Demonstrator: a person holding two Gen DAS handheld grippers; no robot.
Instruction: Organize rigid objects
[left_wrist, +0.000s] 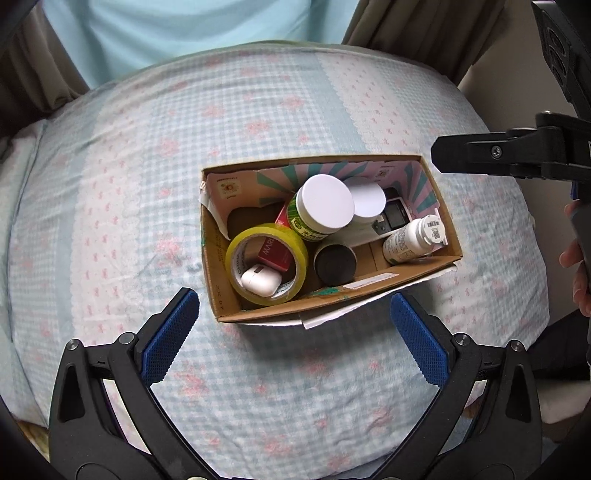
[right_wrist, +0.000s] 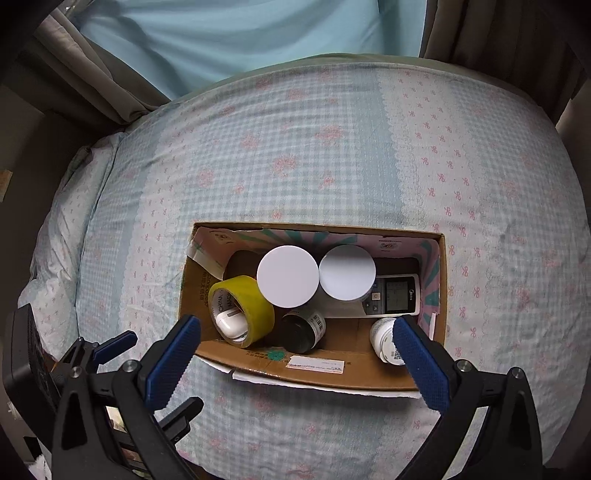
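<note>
A cardboard box (left_wrist: 369, 291) (right_wrist: 332, 380) sits on the bed, holding a yellow tape roll (left_wrist: 266, 264) (right_wrist: 243, 310) with a white earbud case (left_wrist: 258, 282) (right_wrist: 231, 325) and a red box (left_wrist: 275, 253) inside it. It also holds two white-lidded jars (left_wrist: 325, 205) (right_wrist: 287, 275), a dark-capped bottle (left_wrist: 335, 264) (right_wrist: 301, 330), a white pill bottle (left_wrist: 413, 238) (right_wrist: 384, 341) and a remote control (left_wrist: 393, 218) (right_wrist: 393, 295). My left gripper (left_wrist: 295, 328) is open and empty, above the box's near side. My right gripper (right_wrist: 295, 354) is open and empty over the box's near wall.
The bed (left_wrist: 258, 110) (right_wrist: 295, 147) has a blue checked sheet with pink flowers. Curtains (left_wrist: 44, 55) (right_wrist: 110, 74) hang behind it. The right gripper (left_wrist: 517, 151) shows at the right edge of the left wrist view. The left gripper (right_wrist: 110, 354) shows low left in the right wrist view.
</note>
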